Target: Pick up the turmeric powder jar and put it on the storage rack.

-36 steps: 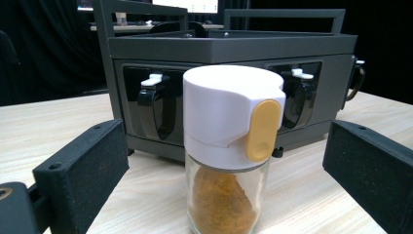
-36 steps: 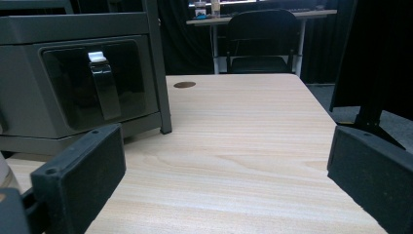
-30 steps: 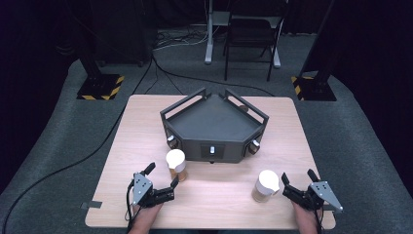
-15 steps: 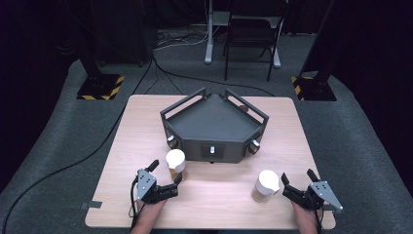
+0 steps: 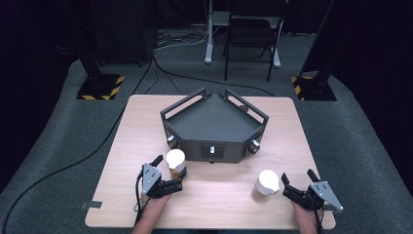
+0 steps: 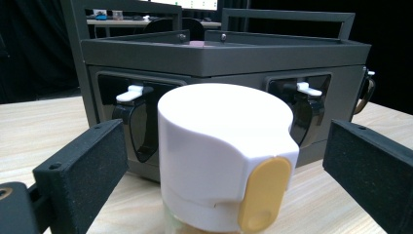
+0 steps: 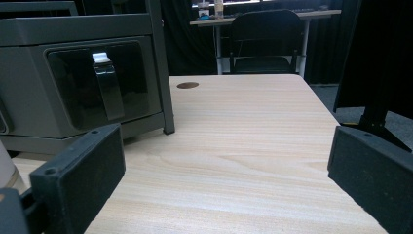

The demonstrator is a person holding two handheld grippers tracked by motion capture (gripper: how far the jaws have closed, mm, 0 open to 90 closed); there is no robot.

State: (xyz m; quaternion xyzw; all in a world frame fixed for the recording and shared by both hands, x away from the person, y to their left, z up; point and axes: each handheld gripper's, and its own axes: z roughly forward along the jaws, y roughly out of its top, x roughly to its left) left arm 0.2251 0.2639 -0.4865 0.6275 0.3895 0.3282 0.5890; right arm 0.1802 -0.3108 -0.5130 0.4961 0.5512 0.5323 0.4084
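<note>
White-capped jars are what the two tongs attend to. In the high view, the white-lidded jar with a tan body (image 5: 176, 162) stands just ahead of the left tongs (image 5: 170, 171), between their spread jaws and close in front of the dark grey angular metal box (image 5: 214, 127) on the pale wooden desk (image 5: 287, 146). A second white-lidded jar (image 5: 266, 185) stands just to the left of the right tongs (image 5: 295, 184), whose jaws are also spread; it sits beside them, not between them.

In the left gripper view, the same jar (image 6: 224, 156) shows its white cap with a yellow oval tab, sitting midway between the left tongs (image 6: 229, 170), released, with a gap at each jaw. The box (image 6: 224, 53) rises right behind it.

In the right gripper view, the right tongs (image 7: 224, 175) are released over bare desk (image 7: 243, 136). The box (image 7: 73, 73) stands ahead to their left.
</note>
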